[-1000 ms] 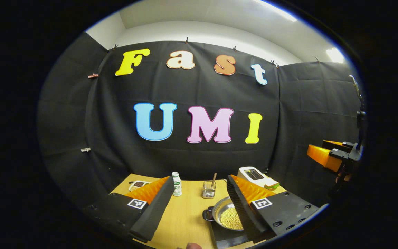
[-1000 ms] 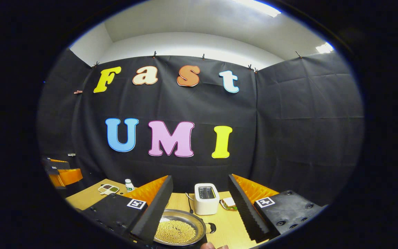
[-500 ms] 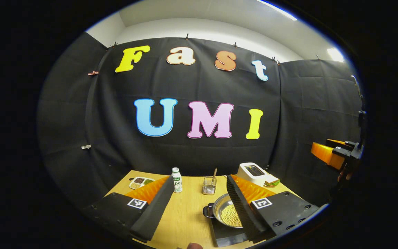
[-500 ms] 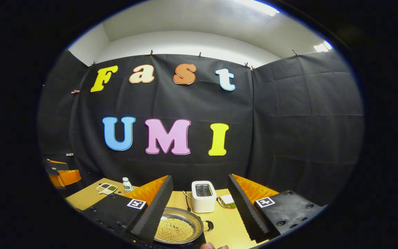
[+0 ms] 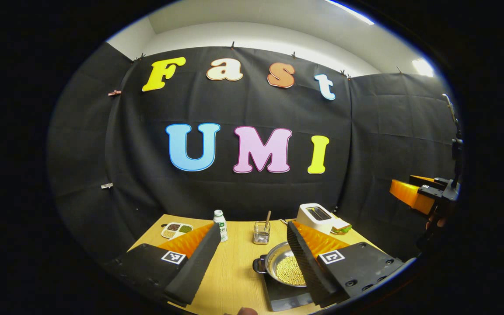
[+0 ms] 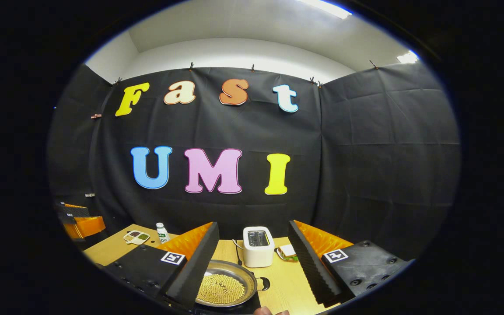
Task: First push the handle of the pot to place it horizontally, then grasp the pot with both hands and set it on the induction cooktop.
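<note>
A steel pot (image 5: 285, 267) holding yellow beans sits on the black induction cooktop (image 5: 283, 298), its dark side handle (image 5: 258, 265) pointing left. My left gripper (image 5: 253, 231) hovers open above the wooden table, and its right finger covers the pot's right side. In the right gripper view the pot (image 6: 223, 286) lies low between the fingers, with a handle (image 6: 264, 284) on its right and the cooktop (image 6: 230, 309) under it. My right gripper (image 6: 253, 227) is open and holds nothing. Each gripper is apart from the pot. The other gripper (image 5: 414, 194) hangs far right; the left one (image 6: 79, 218) far left.
A white toaster (image 5: 317, 216) (image 6: 257, 246) stands at the back with a sandwich (image 5: 341, 226) (image 6: 288, 253) beside it. A small bottle (image 5: 220, 224) (image 6: 162, 232), a wire basket (image 5: 261, 232) with a stick and a divided dish (image 5: 176, 229) (image 6: 136, 236) sit on the table's far side.
Both views have shifted slightly, so the table and pot sit a little higher in frame. The pot has stayed on the cooktop and both grippers have stayed open.
</note>
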Demonstrator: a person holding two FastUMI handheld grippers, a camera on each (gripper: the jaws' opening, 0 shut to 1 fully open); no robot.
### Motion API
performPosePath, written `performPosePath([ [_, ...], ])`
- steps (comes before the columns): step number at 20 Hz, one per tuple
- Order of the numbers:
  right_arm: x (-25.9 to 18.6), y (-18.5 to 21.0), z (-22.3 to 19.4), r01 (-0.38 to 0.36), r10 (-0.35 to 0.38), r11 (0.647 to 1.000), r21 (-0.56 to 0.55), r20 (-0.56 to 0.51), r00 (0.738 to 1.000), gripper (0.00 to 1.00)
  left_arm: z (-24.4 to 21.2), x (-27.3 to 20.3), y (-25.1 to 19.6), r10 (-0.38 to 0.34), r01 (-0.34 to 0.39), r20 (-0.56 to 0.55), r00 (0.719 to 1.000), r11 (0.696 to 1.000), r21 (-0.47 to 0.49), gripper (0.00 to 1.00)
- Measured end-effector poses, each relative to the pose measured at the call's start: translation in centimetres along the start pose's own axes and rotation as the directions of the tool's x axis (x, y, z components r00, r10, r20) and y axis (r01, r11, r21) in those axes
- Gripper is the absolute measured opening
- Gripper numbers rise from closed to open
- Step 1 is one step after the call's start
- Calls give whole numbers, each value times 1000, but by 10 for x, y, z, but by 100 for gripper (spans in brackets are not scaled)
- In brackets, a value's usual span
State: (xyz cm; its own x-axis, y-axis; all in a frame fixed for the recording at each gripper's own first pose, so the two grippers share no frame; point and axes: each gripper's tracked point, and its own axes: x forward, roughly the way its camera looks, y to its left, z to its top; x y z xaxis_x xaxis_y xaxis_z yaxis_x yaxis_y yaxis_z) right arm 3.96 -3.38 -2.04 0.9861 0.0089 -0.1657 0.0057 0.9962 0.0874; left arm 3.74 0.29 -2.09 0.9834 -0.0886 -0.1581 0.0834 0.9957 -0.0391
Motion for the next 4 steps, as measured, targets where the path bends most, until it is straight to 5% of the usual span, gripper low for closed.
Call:
performPosePath([
  [4,2,0,-2,-6,6,1000,-2,-7,1000,99,1,3,-2,7,-7,2,1000,1000,4,95],
])
